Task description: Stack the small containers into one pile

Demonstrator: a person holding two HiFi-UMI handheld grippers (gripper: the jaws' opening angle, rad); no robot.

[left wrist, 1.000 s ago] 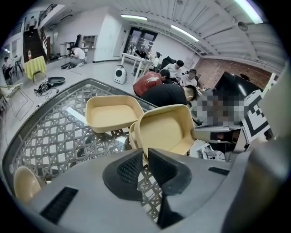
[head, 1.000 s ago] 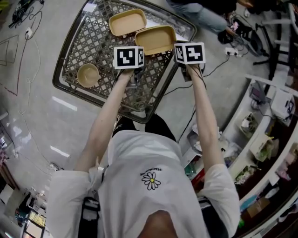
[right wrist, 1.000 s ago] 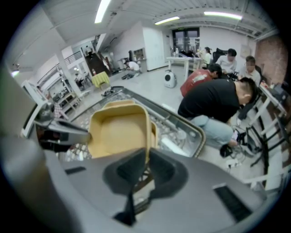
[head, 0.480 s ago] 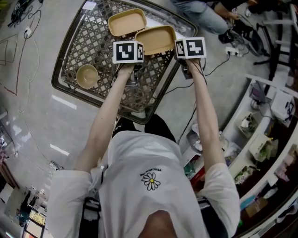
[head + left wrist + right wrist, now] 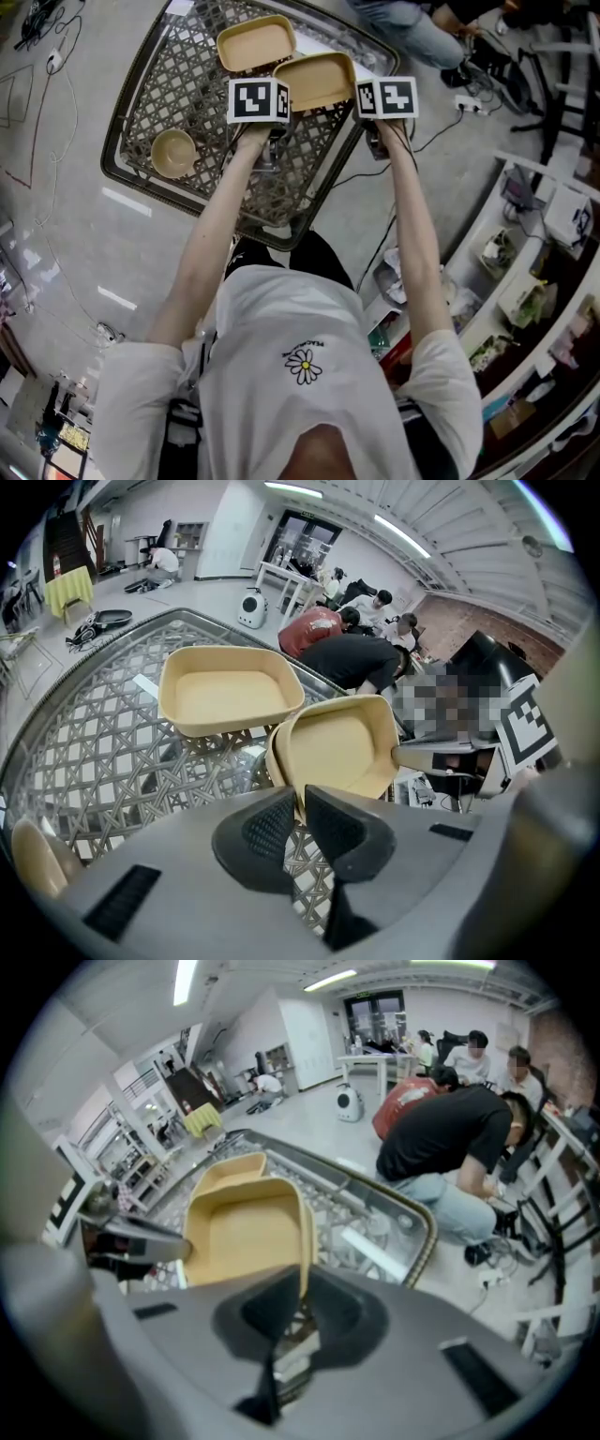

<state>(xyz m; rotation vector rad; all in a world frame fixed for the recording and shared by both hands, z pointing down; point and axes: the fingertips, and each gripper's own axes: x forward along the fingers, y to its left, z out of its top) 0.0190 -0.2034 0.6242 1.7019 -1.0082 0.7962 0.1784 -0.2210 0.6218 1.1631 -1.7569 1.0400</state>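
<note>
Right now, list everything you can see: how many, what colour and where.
held rectangular container: one, tan, between the two grippers, over the table's near side
other rectangular container: one, tan, on the table's far side
round bowl: one, tan, at the table's left end
table: one, woven lattice top with a dark rim, in front of the person
bystanders: several, dark and red tops, beyond the table
left gripper: one, grey, shut on the held container's left rim
right gripper: one, grey, shut on its right rim
</note>
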